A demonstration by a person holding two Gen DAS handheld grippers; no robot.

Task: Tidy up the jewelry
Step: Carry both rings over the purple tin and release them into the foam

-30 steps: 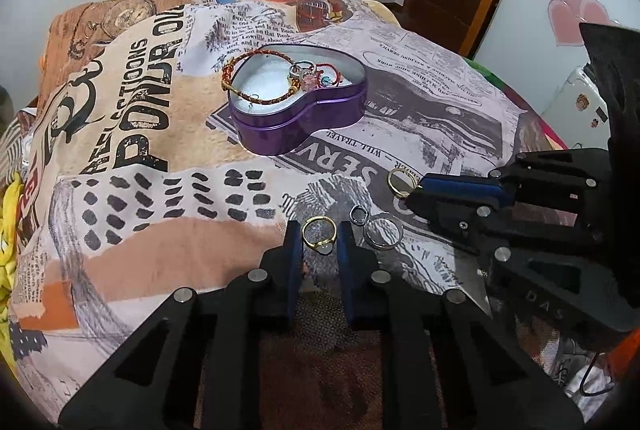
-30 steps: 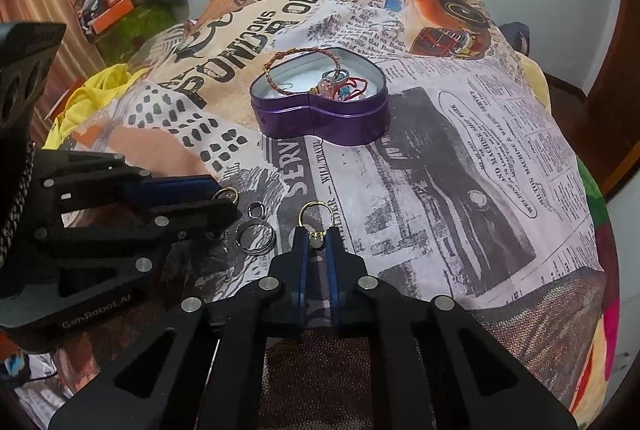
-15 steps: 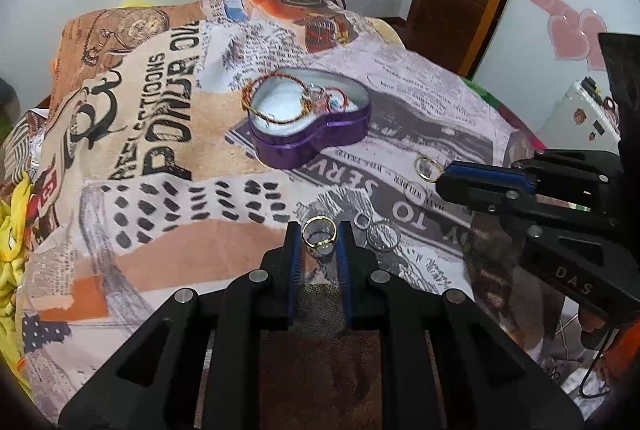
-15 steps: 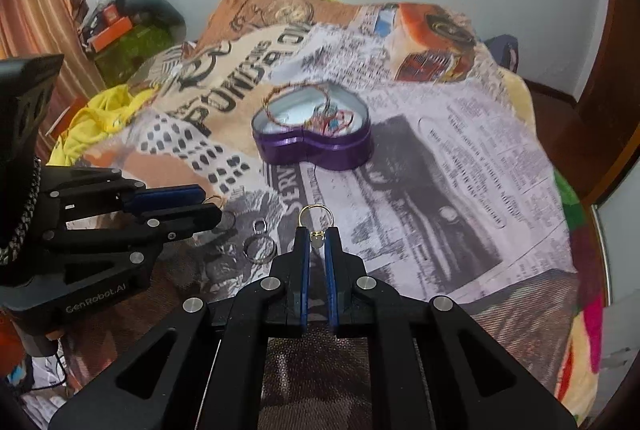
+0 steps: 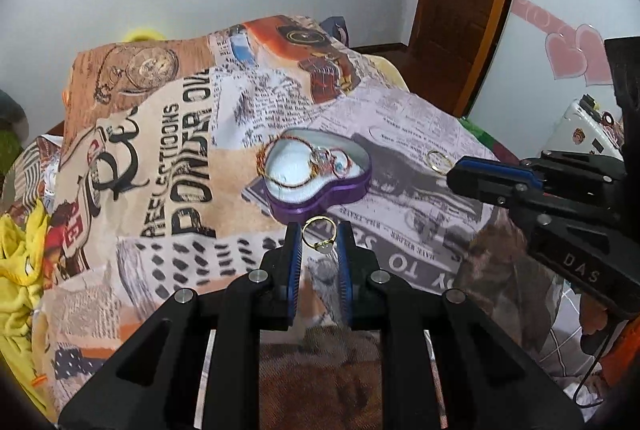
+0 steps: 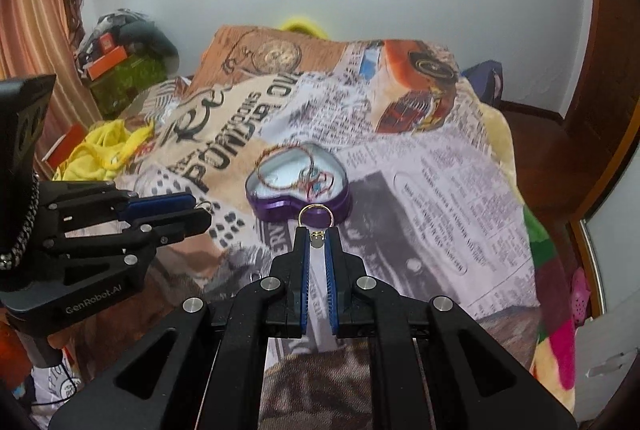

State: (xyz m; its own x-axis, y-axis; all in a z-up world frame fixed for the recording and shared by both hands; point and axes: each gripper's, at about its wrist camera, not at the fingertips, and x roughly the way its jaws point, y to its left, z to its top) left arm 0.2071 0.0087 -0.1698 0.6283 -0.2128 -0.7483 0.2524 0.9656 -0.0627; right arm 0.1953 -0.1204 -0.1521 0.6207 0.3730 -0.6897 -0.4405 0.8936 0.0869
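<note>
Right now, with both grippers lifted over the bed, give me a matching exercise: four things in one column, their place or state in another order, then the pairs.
Things:
1. gold ring with a pale stone
2. thin gold ring with a small setting
3. purple heart-shaped tin
4. red-and-gold beaded bracelet

Places or states:
A. draped over the tin's rim
B. between the left gripper's fingers
C. resting open on the printed blanket
D. pinched in the right gripper

Pairs: 1-B, 2-D, 3-C, 4-A
</note>
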